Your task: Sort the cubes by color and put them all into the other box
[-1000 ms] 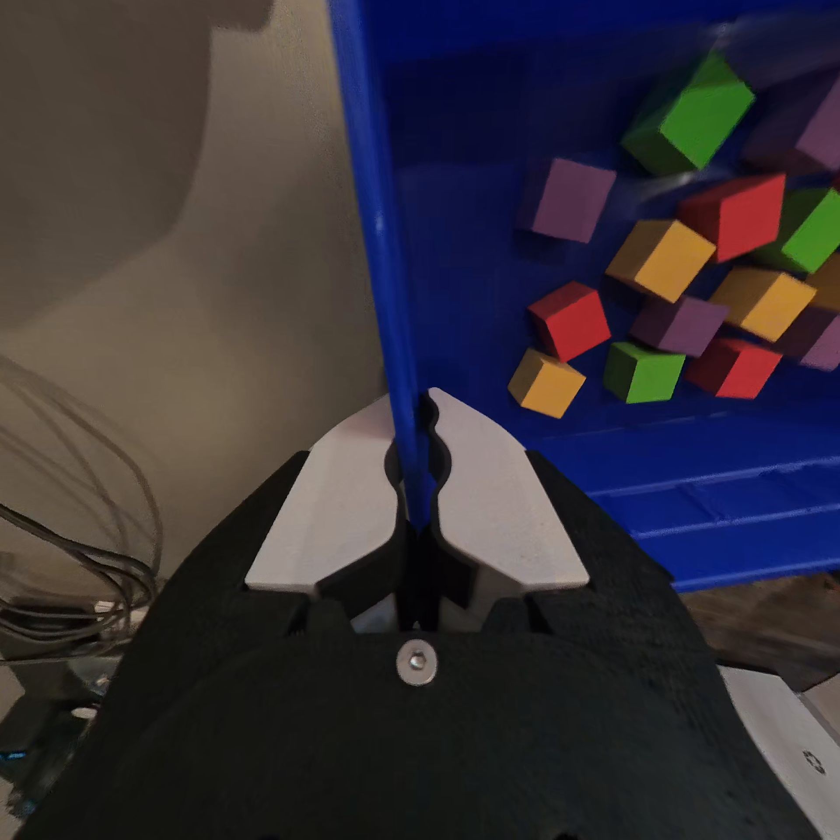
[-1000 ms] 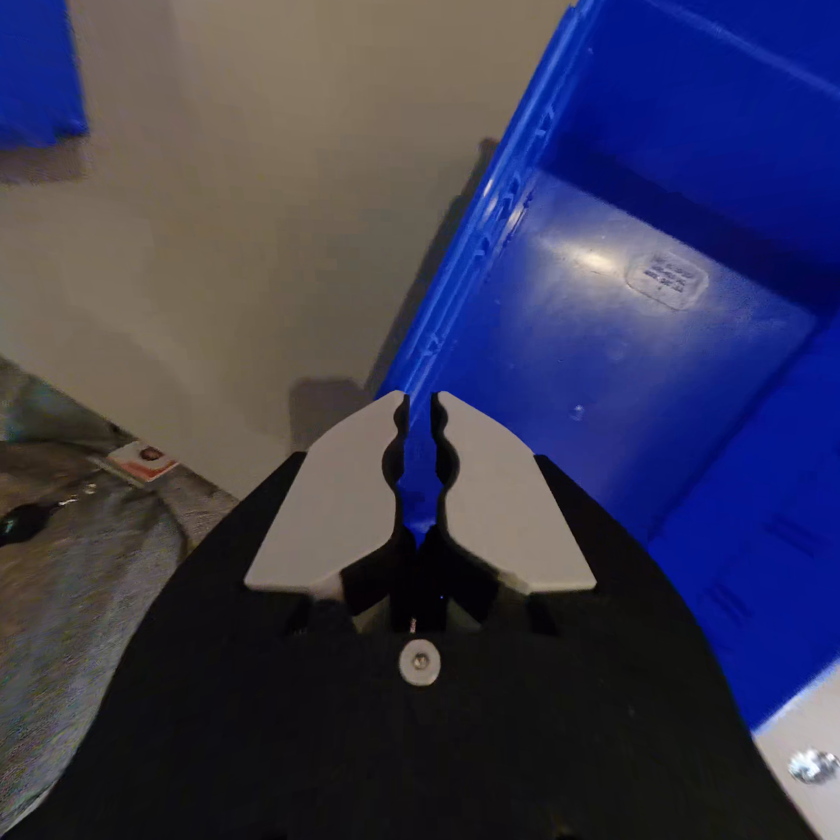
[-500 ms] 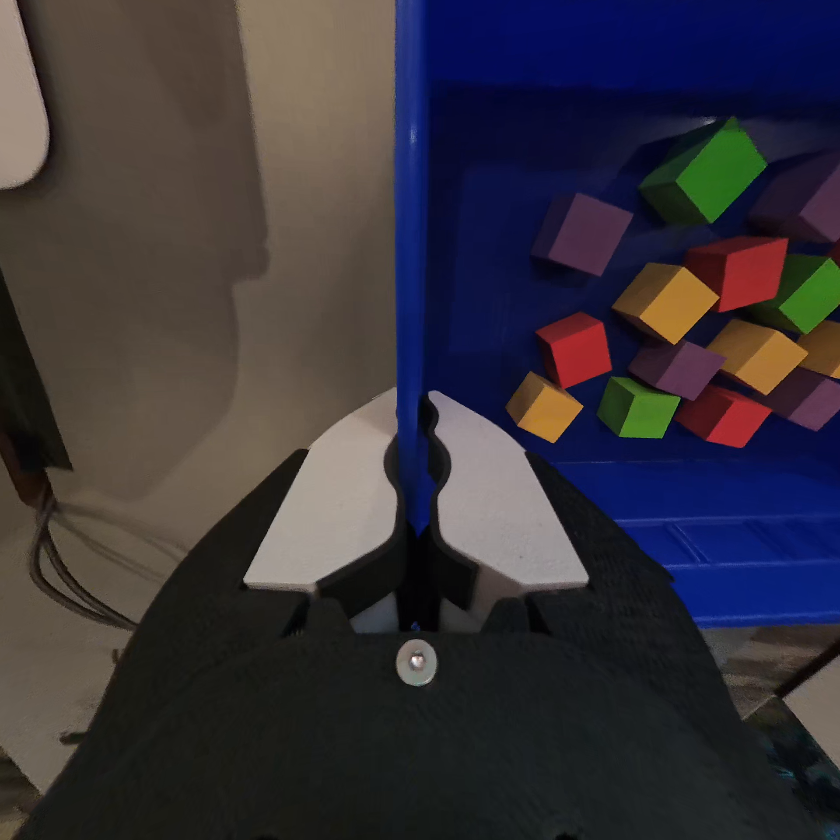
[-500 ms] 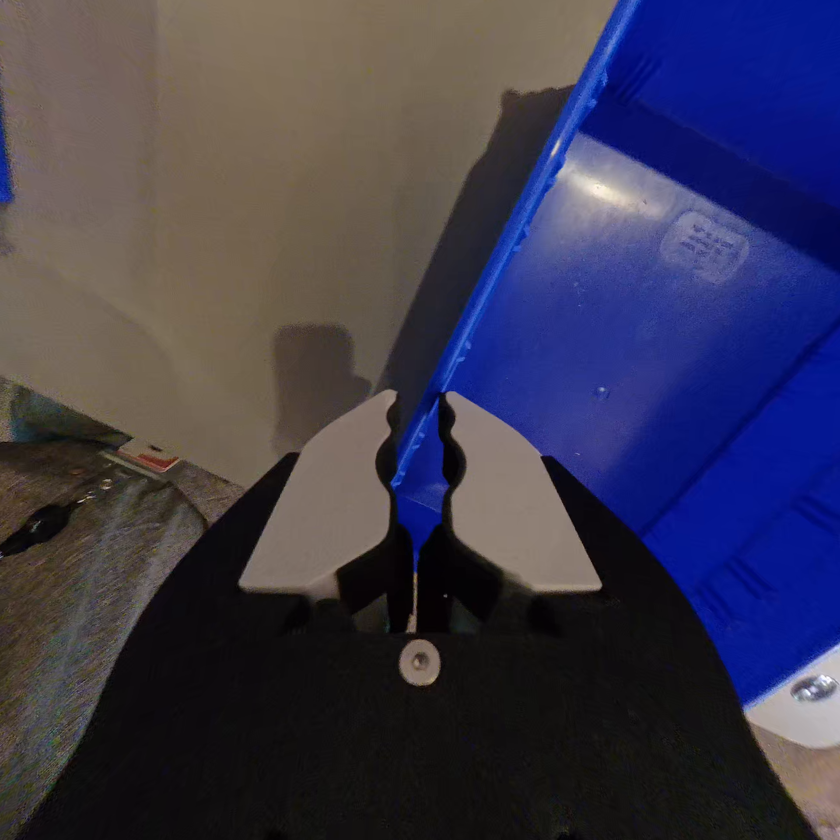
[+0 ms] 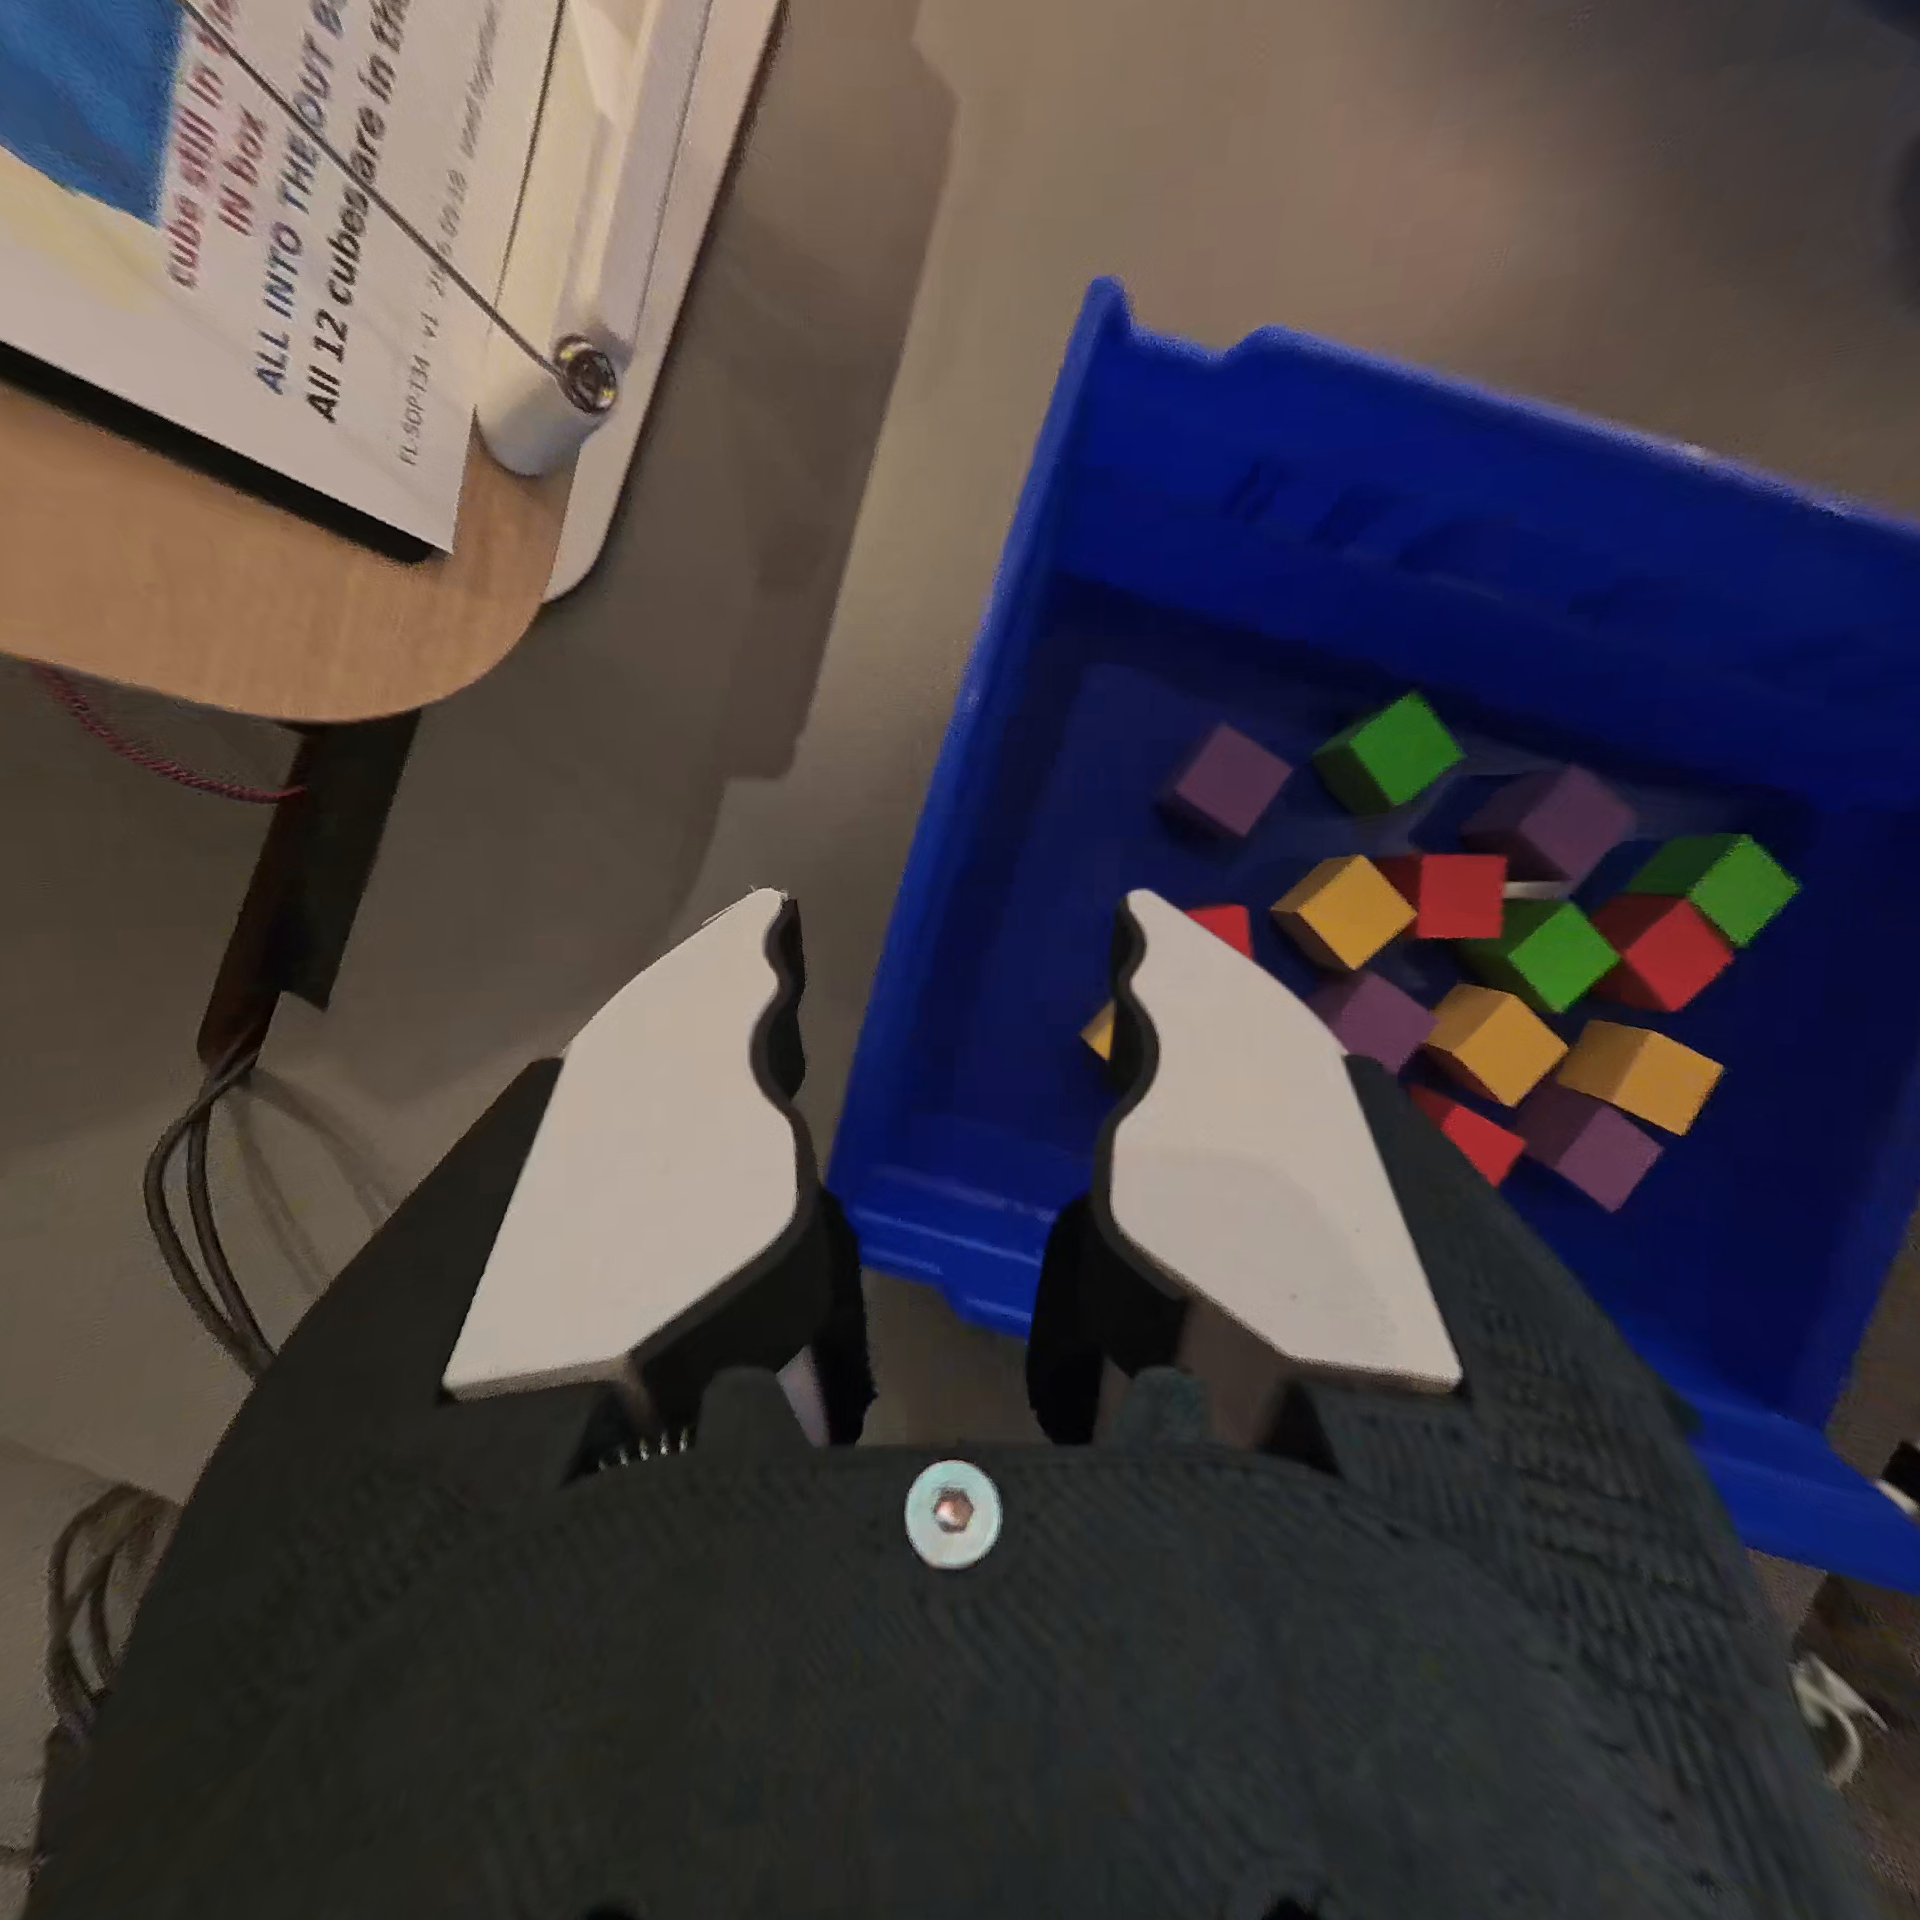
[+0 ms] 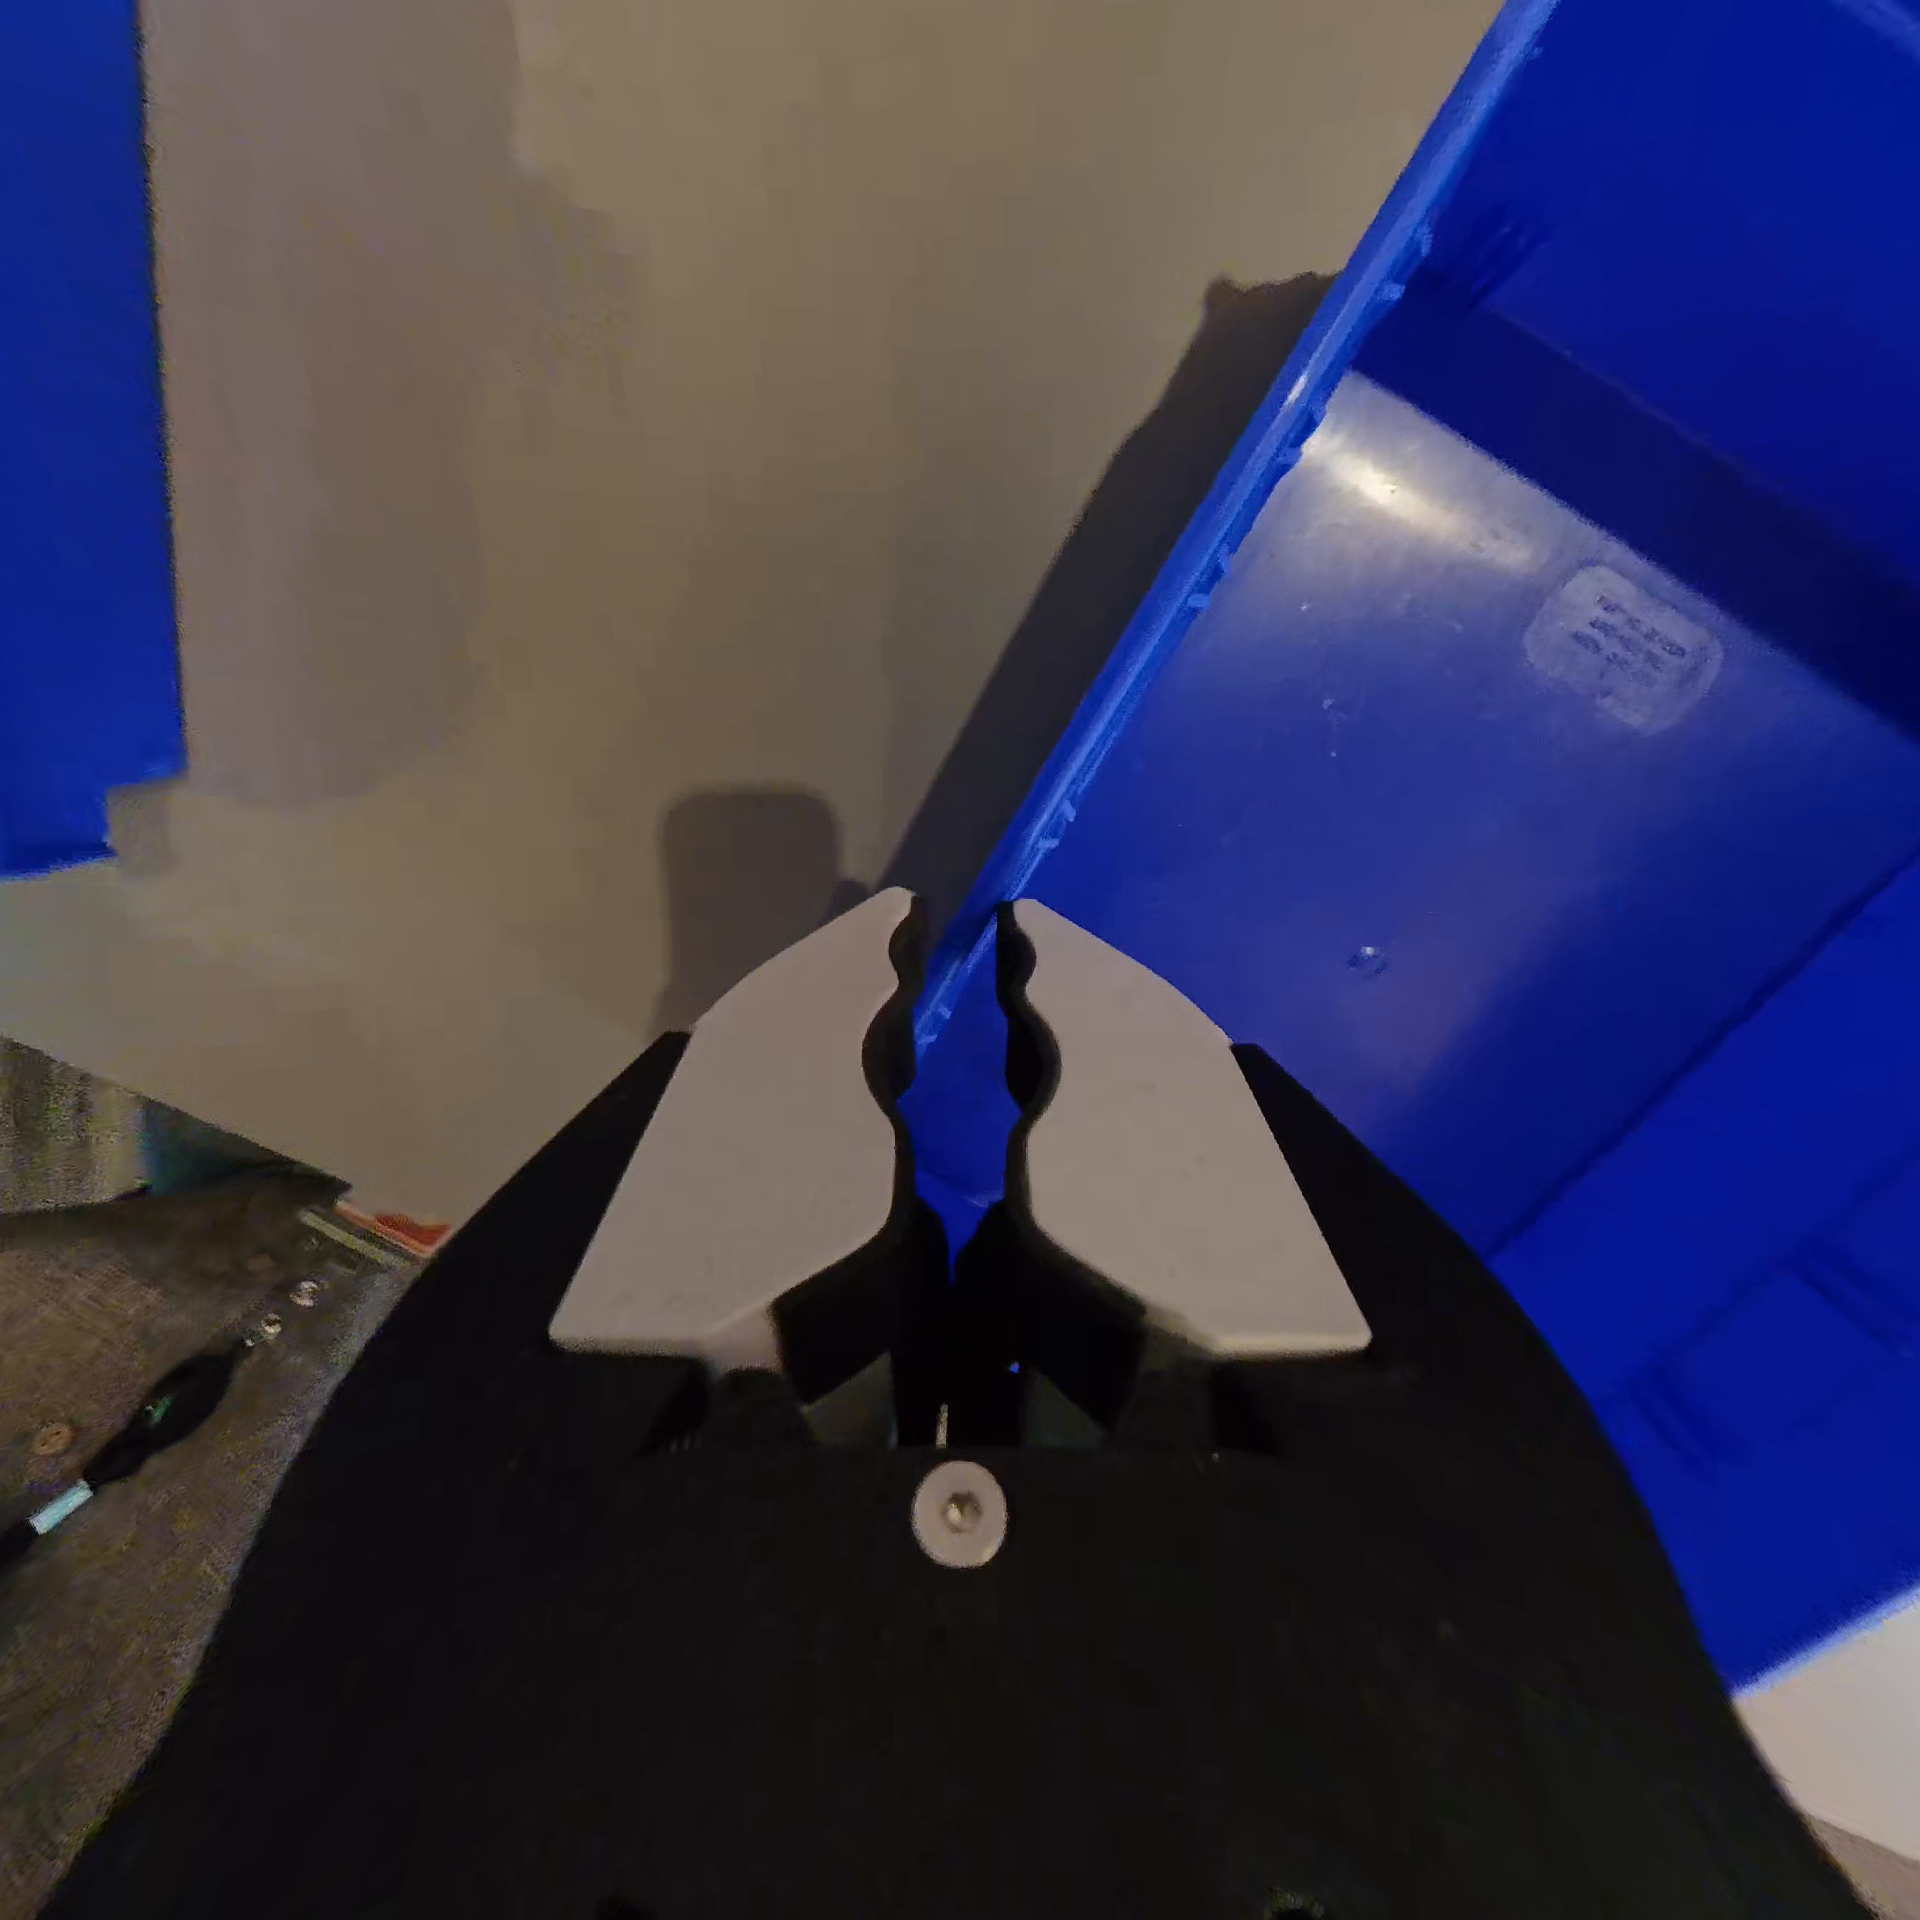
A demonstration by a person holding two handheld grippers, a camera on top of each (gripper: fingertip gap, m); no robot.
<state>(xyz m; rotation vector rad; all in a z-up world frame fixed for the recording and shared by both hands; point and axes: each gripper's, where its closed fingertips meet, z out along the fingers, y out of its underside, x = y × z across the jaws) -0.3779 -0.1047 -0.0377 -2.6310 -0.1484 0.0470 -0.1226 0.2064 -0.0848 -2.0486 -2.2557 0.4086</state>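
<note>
A white printed sheet bearing blue, red and black writing is seen on a tan rounded board at the upper left of the left wrist view; a moulded stamp, too faint to be read, is seen on the floor of the empty blue plastic bin in the right wrist view. The left gripper is held wide open with nothing grasped, tilted down over the near left corner of a blue plastic bin holding small coloured wooden cubes; that bin rests on the grey table. The right gripper is nearly closed, its fingers pinching the rim of the empty bin; a third blue object is seen at the left edge.
</note>
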